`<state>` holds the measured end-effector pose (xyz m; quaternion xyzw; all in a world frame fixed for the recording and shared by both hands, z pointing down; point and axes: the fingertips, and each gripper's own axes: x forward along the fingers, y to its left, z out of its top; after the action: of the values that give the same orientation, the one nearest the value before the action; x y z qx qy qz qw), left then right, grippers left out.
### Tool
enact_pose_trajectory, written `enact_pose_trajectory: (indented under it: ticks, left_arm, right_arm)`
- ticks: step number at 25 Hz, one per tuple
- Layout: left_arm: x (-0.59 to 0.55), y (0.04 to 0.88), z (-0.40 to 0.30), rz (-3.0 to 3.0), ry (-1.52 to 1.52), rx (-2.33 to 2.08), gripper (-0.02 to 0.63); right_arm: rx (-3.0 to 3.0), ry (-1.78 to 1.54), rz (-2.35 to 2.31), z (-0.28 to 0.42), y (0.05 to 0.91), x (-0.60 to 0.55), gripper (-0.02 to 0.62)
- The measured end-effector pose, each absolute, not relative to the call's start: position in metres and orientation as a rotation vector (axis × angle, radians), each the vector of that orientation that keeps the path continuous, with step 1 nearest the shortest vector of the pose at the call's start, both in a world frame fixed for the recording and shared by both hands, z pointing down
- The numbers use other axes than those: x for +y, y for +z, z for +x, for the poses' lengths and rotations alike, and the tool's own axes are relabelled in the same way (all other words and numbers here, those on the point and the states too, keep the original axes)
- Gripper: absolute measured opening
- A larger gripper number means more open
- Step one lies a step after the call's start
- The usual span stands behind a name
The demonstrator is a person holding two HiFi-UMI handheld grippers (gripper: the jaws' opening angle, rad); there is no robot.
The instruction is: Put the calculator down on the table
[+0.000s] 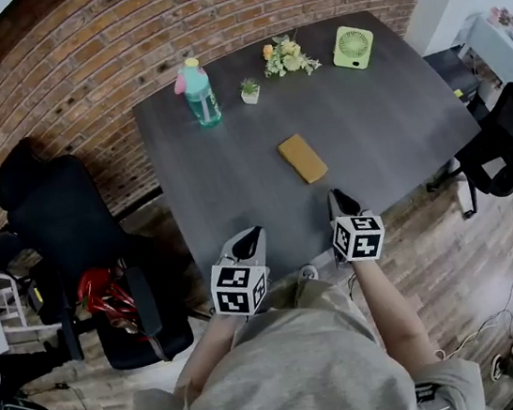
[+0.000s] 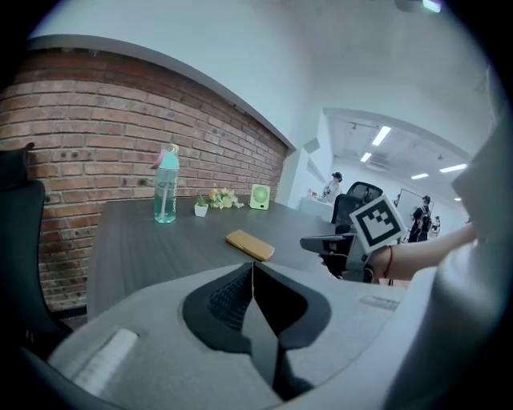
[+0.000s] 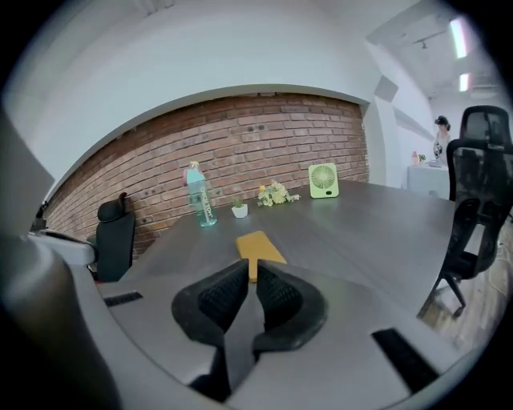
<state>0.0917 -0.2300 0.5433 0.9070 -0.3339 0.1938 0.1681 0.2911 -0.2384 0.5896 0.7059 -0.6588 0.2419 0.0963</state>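
The calculator [image 1: 303, 159], a flat yellow-orange slab, lies on the dark grey table [image 1: 399, 141], roughly at its middle, with nothing gripping it. My right gripper [image 1: 336, 199] hangs at the table's near edge, just short of the calculator and apart from it. In the right gripper view the calculator [image 3: 259, 244] lies straight ahead beyond the tips. That gripper's 2 jaws stand a narrow gap apart with nothing between them. My left gripper [image 1: 250, 241] is also at the near edge, farther from the calculator and to its left, jaws pressed together and empty. From the left gripper view the calculator [image 2: 250, 245] lies ahead on the tabletop, and the right gripper [image 2: 321, 241] shows beside it.
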Motion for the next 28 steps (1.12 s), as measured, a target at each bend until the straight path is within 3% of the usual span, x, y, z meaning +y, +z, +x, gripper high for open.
enact_pose_trajectory:
  ticks: [28]
  left_arm:
    - [-0.139, 0.525, 0.004, 2.734, 0.513, -0.687, 0.018]
  right_arm:
    - [-2.011, 0.541, 2.231, 0.126, 0.514, -0.096, 0.003]
